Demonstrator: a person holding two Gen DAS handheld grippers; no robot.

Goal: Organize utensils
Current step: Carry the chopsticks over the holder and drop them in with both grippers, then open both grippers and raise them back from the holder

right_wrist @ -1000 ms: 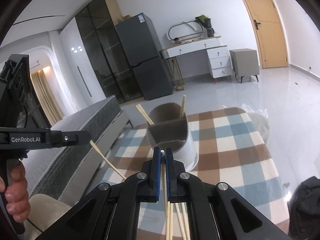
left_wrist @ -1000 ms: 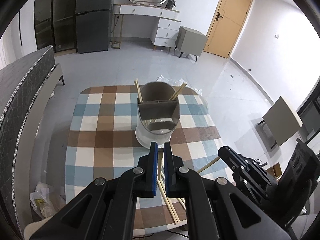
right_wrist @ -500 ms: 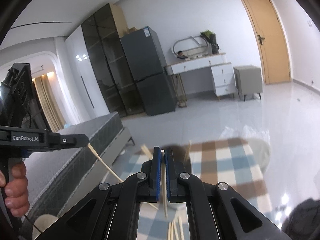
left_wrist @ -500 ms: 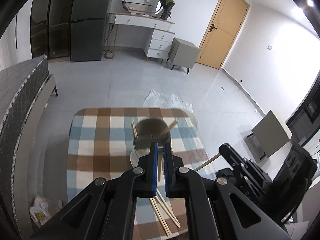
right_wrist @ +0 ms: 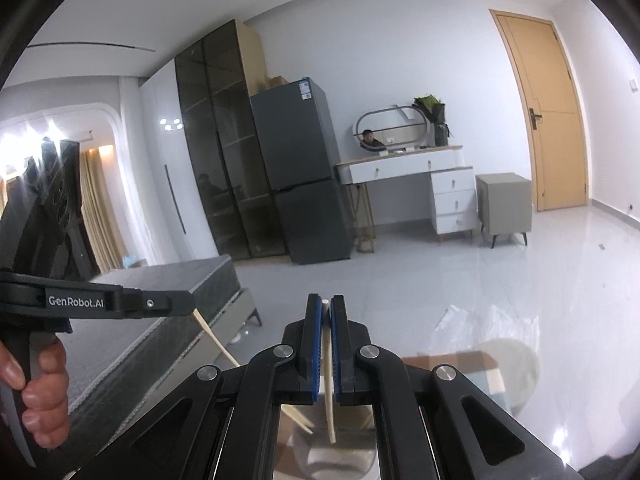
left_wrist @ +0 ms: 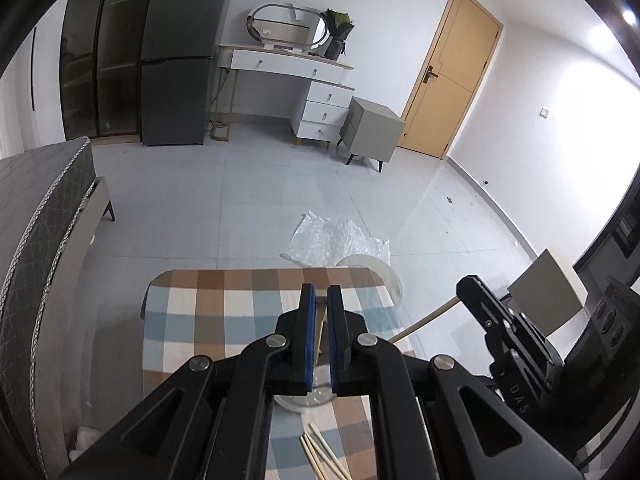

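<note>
My left gripper (left_wrist: pixel 319 300) is shut on a wooden chopstick (left_wrist: pixel 319 340) that hangs down between its jaws over the utensil holder (left_wrist: pixel 308 396), which is mostly hidden under the jaws. My right gripper (right_wrist: pixel 326 308) is shut on a pale chopstick (right_wrist: pixel 329 380) whose lower end hangs above the holder's opening (right_wrist: pixel 332 452). That chopstick also shows sticking out of the right gripper in the left wrist view (left_wrist: pixel 424 322). The left gripper's chopstick also shows in the right wrist view (right_wrist: pixel 216 340). Several loose chopsticks (left_wrist: pixel 320 456) lie on the checked tablecloth (left_wrist: pixel 208 320).
A round white stool (left_wrist: pixel 384 276) and crumpled clear plastic (left_wrist: pixel 332 236) are on the floor past the table's far edge. A grey bed (left_wrist: pixel 36 216) runs along the left. A fridge, dresser, side cabinet and door stand at the back.
Both grippers have risen and tilted upward with their chopsticks. The holder has dropped from the middle of both views to beneath the jaws.
</note>
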